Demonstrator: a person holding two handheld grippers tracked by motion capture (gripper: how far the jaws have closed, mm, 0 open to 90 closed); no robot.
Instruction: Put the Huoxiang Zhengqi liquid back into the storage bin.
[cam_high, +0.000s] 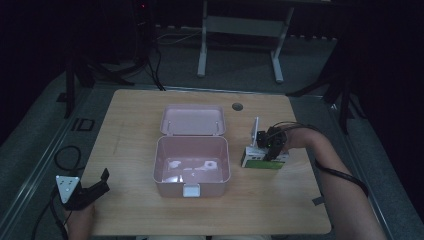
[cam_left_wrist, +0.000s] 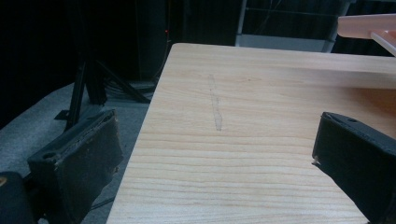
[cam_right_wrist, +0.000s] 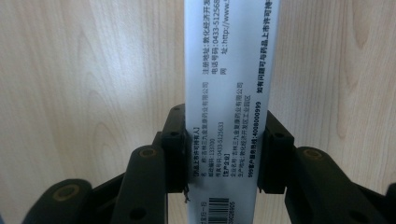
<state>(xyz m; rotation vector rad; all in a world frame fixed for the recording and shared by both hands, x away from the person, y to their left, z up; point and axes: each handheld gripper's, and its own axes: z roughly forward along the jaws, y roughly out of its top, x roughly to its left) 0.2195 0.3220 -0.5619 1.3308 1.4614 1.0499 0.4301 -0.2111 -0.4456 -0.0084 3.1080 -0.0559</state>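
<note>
The right gripper (cam_right_wrist: 223, 158) has its jaws clamped on the white-and-green medicine carton (cam_high: 264, 159) lying on the table (cam_high: 135, 120) right of the open pink lunch box (cam_high: 192, 165); next, probably lift it into the box, while the left gripper (cam_high: 92, 190) idles agape.

Carton (cam_right_wrist: 231, 93) between right claw (cam_right_wrist: 224, 154) pads: white face, black print, barcode near the claw base; green and white sides from above. Both claws black; left claw (cam_high: 95, 186) carries a grey plate. Box (cam_high: 192, 187) pale pink. Worktop (cam_left_wrist: 243, 140) light wood grain.
</note>
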